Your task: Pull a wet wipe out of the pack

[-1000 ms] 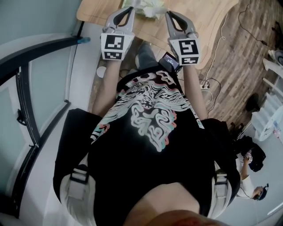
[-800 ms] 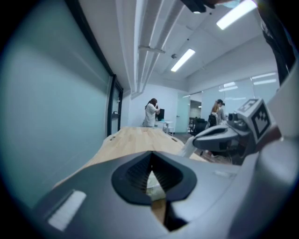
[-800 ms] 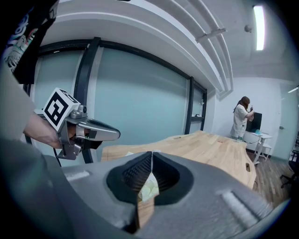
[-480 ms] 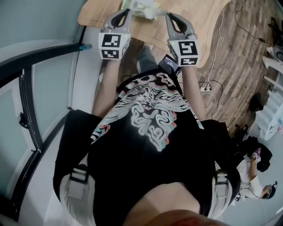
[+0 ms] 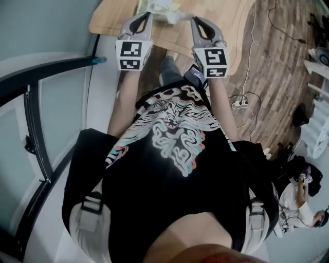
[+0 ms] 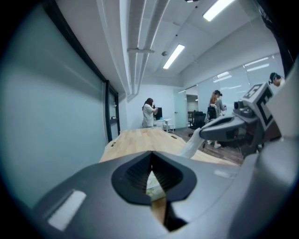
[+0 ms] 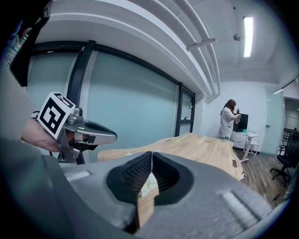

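Note:
The wet wipe pack [image 5: 163, 8] lies on the wooden table [image 5: 231, 31] at the top of the head view. My left gripper [image 5: 146, 15] is shut at the pack's left edge; whether it pinches the pack is hidden. My right gripper [image 5: 195, 19] is shut on a white wet wipe [image 5: 183, 17] that stretches from the pack to its tip. In the left gripper view the wipe [image 6: 190, 147] hangs from the right gripper [image 6: 202, 134], and the pack [image 6: 155, 187] shows below my shut jaws. The right gripper view shows the pack [image 7: 147, 186] and the left gripper [image 7: 114, 137].
A glass partition with a black frame [image 5: 31, 102] runs along the left. Cables and a power strip [image 5: 239, 102] lie on the wood floor to the right. A person in white [image 7: 229, 119] stands past the table's far end. Another person [image 5: 303, 180] is at the lower right.
My right gripper has lifted a little and drawn away from the pack, and the white wipe now stretches further out. The left gripper has stayed by the pack.

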